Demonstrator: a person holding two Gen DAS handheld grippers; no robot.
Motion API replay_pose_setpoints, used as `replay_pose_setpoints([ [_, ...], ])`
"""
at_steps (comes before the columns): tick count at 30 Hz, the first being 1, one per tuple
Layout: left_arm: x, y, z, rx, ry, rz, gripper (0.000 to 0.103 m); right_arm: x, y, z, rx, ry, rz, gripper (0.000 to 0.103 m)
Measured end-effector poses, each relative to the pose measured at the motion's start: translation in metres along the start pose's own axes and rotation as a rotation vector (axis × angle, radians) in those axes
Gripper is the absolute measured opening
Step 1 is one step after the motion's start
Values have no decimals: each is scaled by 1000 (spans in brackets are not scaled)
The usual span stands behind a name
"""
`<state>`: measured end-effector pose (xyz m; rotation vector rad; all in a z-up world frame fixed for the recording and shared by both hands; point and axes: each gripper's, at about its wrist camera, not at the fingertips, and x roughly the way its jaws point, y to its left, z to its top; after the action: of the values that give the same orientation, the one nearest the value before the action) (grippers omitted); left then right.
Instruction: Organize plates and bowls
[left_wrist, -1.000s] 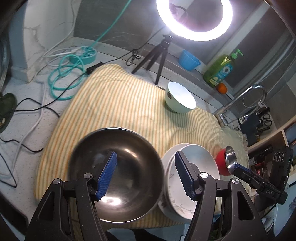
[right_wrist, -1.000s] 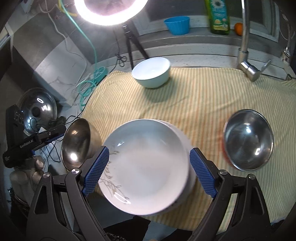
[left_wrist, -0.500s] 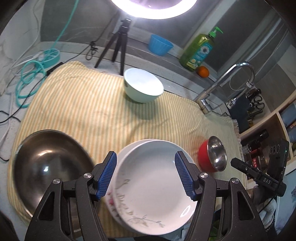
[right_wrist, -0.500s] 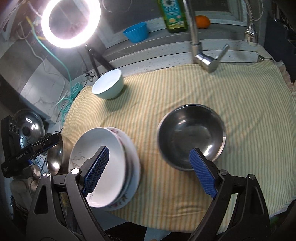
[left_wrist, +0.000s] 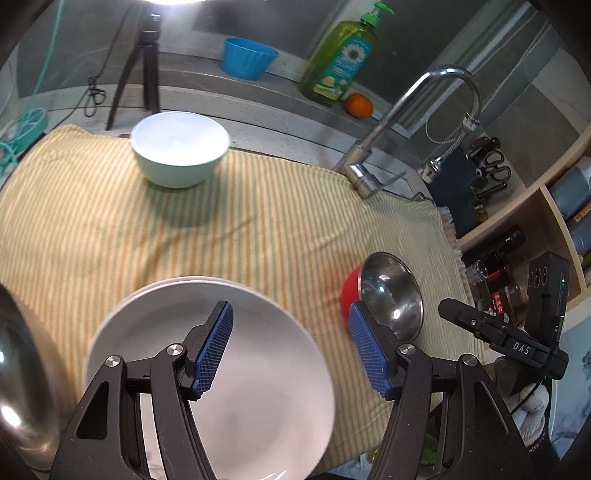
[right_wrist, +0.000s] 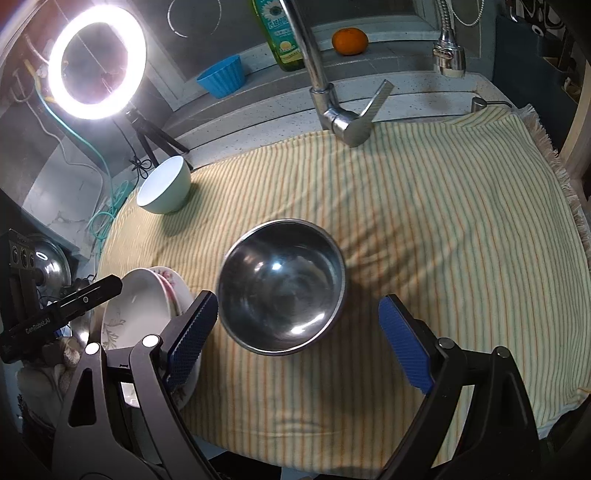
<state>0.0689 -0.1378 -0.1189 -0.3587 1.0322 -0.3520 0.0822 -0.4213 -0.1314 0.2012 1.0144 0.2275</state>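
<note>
Two tools gape wide and empty: left tool (left_wrist: 290, 349) over stacked white ceramic plates (left_wrist: 236, 369), right tool (right_wrist: 297, 343) facing the small red-sided steel bowl (right_wrist: 282, 284) mid-cloth; light, stiff, slick, best pinched at its rim.

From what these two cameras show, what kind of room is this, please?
Most likely a home kitchen, at the sink counter. A faucet rises behind the striped cloth, a green dish soap bottle stands on the ledge, and plates and a steel bowl lie on the cloth.
</note>
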Motion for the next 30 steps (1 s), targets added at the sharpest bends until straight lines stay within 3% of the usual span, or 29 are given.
replay_pose_setpoints([
  [8,35,-30,-1,32,52,-46,62,6,-21,4,9,8,14,91],
  [11,44,-38,-1,45,64,-59,59,11,-27,5,13,25,34,80],
  [16,62,-45,-1,43,103,-80,44,25,-33,6,21,69,74,56],
  [25,79,-47,0,36,150,-95,29,43,-40,8,43,112,111,36],
  [30,85,-49,1,45,164,-97,28,48,-41,9,47,128,115,22],
])
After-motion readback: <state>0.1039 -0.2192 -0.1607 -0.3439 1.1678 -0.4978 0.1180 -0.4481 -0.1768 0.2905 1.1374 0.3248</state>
